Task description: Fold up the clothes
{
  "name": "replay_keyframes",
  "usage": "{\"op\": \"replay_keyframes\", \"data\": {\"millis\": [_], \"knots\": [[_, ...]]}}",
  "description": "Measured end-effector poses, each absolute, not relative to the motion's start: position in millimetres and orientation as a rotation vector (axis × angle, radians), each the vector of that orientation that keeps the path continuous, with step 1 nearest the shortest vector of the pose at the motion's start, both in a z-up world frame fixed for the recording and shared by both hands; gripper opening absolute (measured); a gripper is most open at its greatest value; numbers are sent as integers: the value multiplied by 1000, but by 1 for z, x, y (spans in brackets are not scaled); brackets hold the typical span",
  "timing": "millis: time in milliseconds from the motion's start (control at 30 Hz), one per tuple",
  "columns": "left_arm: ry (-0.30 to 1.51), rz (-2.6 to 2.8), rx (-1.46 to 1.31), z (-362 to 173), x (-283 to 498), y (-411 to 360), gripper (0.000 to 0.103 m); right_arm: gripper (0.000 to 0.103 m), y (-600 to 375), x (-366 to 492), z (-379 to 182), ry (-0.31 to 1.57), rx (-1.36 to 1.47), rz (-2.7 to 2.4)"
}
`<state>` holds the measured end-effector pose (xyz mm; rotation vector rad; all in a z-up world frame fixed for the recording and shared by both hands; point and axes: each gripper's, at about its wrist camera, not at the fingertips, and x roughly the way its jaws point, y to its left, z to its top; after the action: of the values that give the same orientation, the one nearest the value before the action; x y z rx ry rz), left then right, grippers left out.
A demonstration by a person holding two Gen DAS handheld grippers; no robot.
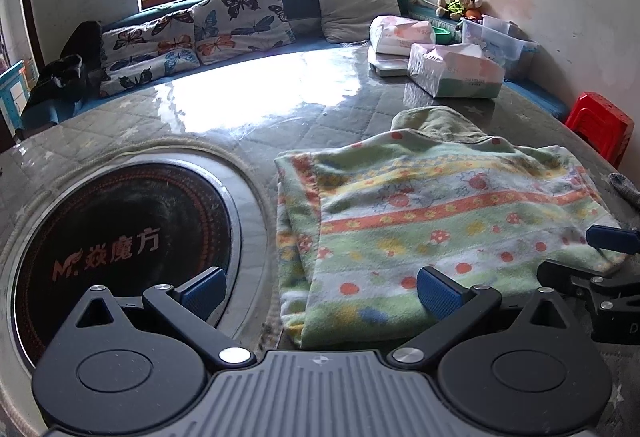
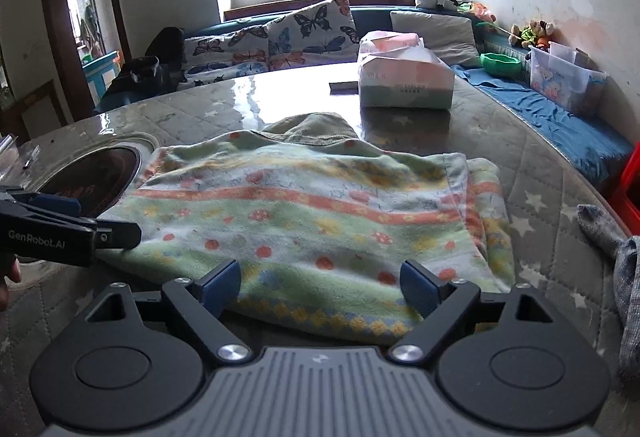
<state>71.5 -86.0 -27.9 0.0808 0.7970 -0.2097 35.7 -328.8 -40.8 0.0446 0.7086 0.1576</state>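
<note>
Fleecy green cloth (image 1: 432, 221) with orange stripes and mushroom dots lay folded on the quilted, plastic-covered table (image 1: 248, 109), right of the round black cooktop (image 1: 120, 245). Left gripper (image 1: 320, 291) had its blue ribbed pads wide apart at the cloth's near edge, holding nothing.

Right wrist view: right gripper (image 2: 320, 283) also spread apart over the cloth's near hem. Tissue box (image 2: 406, 83) stood behind; grey knit sock (image 2: 604, 229) lay to the right.

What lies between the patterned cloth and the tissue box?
A green garment, partly under the cloth; then bare table before the box. Right wrist view.
</note>
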Motion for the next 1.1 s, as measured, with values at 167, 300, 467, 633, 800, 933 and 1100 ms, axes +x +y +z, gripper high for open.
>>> {"op": "replay_keyframes", "data": {"millis": [167,300,467,633,800,933,1100], "knots": [[800,-209,79,-25,67,-85,103,95,-326,33,-36,697,31,157],[798,-212,84,-23,63,-85,103,96,-325,29,-32,687,32,158],[797,-215,92,-21,57,-86,103,98,-324,25,-30,679,31,153],[786,-214,106,-18,50,-86,103,103,-323,19,-26,664,31,144],[787,-212,110,-17,45,-84,103,103,-319,14,-24,659,29,144],[787,-214,113,-17,39,-82,103,103,-316,9,-24,657,30,145],[790,-219,112,-19,31,-79,103,103,-313,2,-24,660,30,145]]}}
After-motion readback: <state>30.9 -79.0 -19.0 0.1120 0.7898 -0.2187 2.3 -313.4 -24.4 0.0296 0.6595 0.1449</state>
